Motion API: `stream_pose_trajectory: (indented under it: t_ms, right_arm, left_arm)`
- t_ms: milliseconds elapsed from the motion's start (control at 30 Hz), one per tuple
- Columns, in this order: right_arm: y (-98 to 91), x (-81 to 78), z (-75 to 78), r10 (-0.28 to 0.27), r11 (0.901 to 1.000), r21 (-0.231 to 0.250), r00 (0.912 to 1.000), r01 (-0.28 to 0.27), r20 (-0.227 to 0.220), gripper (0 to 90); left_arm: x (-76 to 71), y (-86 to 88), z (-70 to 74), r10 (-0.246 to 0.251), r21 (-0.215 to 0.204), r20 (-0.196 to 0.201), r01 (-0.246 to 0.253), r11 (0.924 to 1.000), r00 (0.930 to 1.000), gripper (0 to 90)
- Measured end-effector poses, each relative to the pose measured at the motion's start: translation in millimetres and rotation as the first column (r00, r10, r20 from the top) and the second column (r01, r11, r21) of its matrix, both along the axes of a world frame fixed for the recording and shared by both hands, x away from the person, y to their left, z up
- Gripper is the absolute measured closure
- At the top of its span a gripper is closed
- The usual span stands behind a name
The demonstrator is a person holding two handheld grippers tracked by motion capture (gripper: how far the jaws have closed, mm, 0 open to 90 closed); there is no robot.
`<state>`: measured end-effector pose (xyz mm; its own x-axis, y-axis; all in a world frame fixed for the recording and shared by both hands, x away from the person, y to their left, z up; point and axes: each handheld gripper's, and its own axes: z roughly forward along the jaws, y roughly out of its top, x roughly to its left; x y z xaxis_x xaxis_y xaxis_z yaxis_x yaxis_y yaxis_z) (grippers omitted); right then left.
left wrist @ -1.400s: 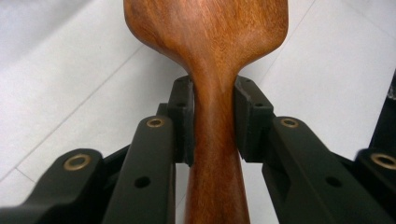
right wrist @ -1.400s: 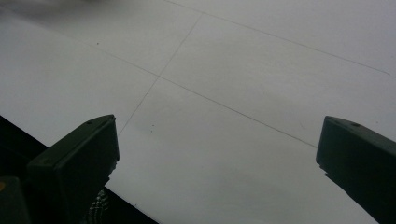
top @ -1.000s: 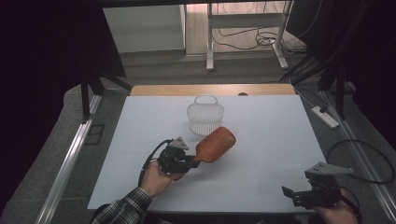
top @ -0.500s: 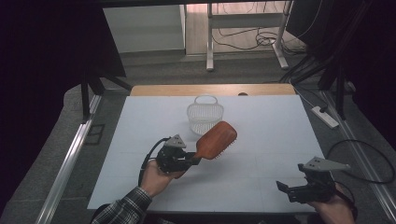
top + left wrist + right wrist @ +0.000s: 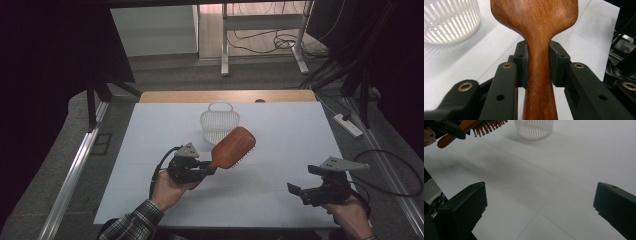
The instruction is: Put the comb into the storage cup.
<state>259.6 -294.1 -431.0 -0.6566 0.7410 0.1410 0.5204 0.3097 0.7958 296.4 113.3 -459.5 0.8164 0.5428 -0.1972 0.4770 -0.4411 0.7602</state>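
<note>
Hovering low over the near right of the white tabletop (image 5: 280, 150), right gripper (image 5: 300, 192), fingers spread wide, empty. Farther in, left gripper (image 5: 207, 170) clamped on the handle of a wooden hairbrush (image 5: 232, 148), raised, bristles down. Beyond, white slatted basket (image 5: 219, 123), upright.

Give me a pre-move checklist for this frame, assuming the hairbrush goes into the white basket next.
1. Left tool clamped on the hairbrush handle, a pad on each side: ok.
2. Brush lifted off the table, bristles facing down in the right gripper view: ok.
3. White basket upright, open at the top: ok.
4. Basket contents: cannot tell.
5. Right tool open, empty, away from the brush's path: ok.
6. Whether the brush fits the basket: cannot tell.
</note>
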Motion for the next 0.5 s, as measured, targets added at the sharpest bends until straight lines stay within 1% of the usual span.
stream_pose_trajectory:
  t_ms: [67,133,200,267,367,500]
  right_arm:
    - [3.7,2.3,1.0,0.008,0.9999,0.008,0.9999,-0.008,0.009,0.0]
    - [6.0,3.5,1.7,0.010,0.9998,0.017,0.9999,-0.010,0.007,0.0]
    - [13.2,7.7,3.7,0.023,0.9987,0.045,0.9997,-0.022,-0.003,0.0]
    - [17.6,10.4,4.4,0.024,0.9987,0.046,0.9997,-0.024,-0.004,0.0]
    - [23.0,14.1,4.7,0.031,0.9982,0.052,0.9995,-0.031,-0.005,0.0]
    - [33.2,18.5,5.6,0.050,0.9968,0.064,0.9985,-0.049,-0.022,0.0]
  left_arm:
    - [-0.2,0.5,0.6,0.000,-0.005,0.004,0.000,1.0000,1.0000,71.4]
    - [-0.3,0.8,1.0,0.002,-0.008,0.007,-0.002,1.0000,1.0000,71.4]
    - [-0.6,1.8,2.0,0.004,-0.019,0.011,-0.004,0.9998,0.9999,71.4]
    - [-0.5,2.4,2.5,0.002,-0.025,0.008,-0.001,0.9997,1.0000,71.4]
    - [-1.2,2.2,2.7,0.005,-0.027,0.013,-0.005,0.9996,0.9999,71.4]
    - [-1.4,1.7,3.0,0.005,-0.033,0.017,-0.004,0.9995,0.9998,71.4]
